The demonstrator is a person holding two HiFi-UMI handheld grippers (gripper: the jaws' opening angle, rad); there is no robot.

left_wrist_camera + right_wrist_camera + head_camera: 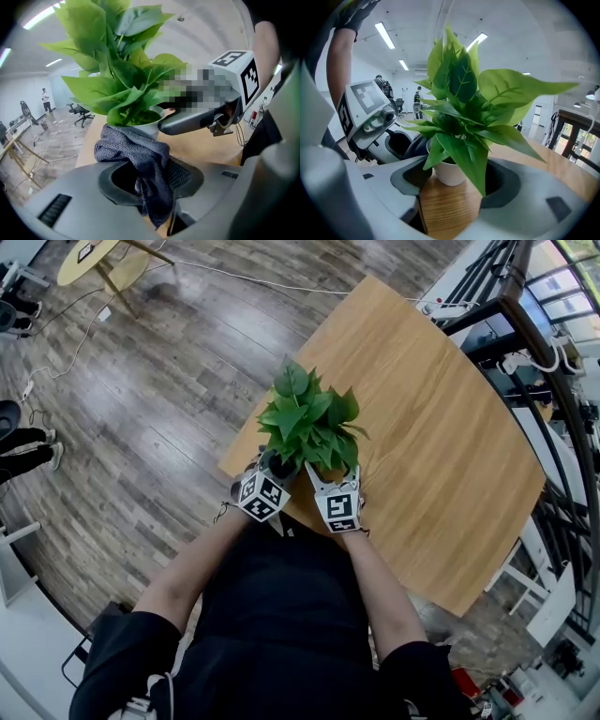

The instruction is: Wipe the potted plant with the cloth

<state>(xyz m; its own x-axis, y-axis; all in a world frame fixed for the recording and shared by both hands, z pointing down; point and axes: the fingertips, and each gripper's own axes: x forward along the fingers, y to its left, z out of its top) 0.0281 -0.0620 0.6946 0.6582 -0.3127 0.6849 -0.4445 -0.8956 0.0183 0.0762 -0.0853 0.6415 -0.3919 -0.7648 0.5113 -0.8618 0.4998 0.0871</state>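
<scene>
With left gripper [150, 179] clamped on the cloth [133, 145] just beside the potted plant [309, 423], and right gripper [454, 190] jaws open astride its base on the tabletop [431, 427], steady first, then wipe leaves lightly outward.

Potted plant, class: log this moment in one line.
left gripper: shut on cloth, cloth at pot | right gripper: open, jaws flanking pot | potted plant: upright on table

Right gripper [453, 182] jaws wide apart, potted plant [461, 112] between them!
White pot sits on the wooden table [445, 206]; left gripper [401, 140] close beside it.
</scene>
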